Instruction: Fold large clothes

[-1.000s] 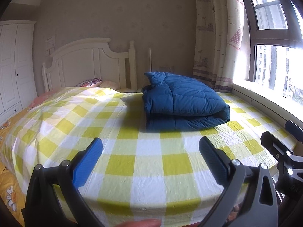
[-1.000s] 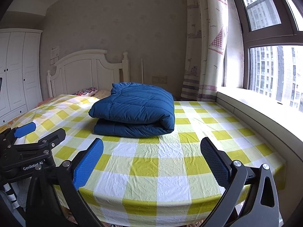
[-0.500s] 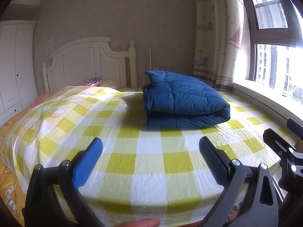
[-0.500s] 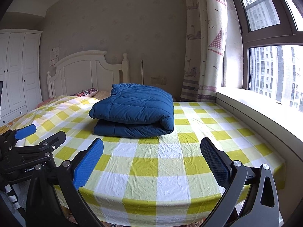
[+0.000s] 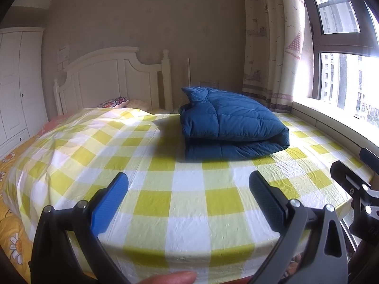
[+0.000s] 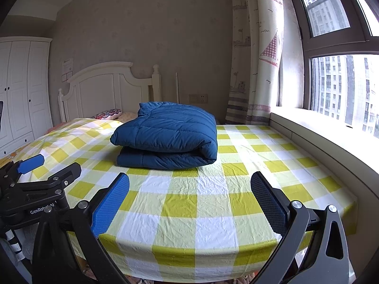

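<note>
A dark blue quilted padded garment (image 5: 227, 125) (image 6: 168, 135) lies folded into a thick bundle on the bed's yellow-and-white checked sheet (image 5: 184, 198) (image 6: 189, 203), toward the far half. My left gripper (image 5: 188, 190) is open and holds nothing; it hovers over the near edge of the bed, well short of the bundle. My right gripper (image 6: 189, 190) is also open and holds nothing, at the same near edge. Each gripper shows in the other's view: the right one (image 5: 355, 189) at the right border, the left one (image 6: 33, 184) at the left border.
A white headboard (image 6: 109, 90) and a patterned pillow (image 6: 107, 113) stand at the far end. A window sill (image 6: 331, 142) and curtain (image 6: 255, 71) run along the right. White wardrobe (image 6: 21, 90) at left. A fingertip (image 5: 170, 278) shows at the bottom.
Both grippers have drawn back slightly and stay open. The folded bundle has not moved.
</note>
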### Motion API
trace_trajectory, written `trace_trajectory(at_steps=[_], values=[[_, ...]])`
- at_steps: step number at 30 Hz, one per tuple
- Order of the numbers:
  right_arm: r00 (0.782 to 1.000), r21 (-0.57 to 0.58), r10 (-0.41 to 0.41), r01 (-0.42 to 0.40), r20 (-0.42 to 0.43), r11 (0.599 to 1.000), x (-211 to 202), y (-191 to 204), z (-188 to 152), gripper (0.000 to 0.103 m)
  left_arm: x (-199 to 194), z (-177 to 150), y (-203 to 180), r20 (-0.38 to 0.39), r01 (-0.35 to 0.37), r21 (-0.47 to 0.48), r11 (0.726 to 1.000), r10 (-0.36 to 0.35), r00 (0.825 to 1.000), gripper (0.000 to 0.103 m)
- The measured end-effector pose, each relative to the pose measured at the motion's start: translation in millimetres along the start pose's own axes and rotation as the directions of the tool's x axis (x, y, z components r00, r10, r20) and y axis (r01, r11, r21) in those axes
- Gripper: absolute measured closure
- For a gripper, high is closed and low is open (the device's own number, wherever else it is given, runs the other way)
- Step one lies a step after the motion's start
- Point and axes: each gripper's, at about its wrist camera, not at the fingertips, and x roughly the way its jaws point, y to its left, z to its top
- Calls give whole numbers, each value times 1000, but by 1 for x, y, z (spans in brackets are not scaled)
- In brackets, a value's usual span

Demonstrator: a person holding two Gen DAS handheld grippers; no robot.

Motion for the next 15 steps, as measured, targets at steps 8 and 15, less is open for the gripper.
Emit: trace_trajectory(at_steps=[8, 15], values=[[1000, -1, 1, -1, 0, 1000, 0, 0, 0, 4, 0, 0, 0, 2, -1, 5, 1000, 1, 1000, 2], [1000, -1, 0, 0, 1, 1000, 0, 0, 0, 4, -1, -1, -1, 4, 0, 6, 1000, 0, 1000, 2]])
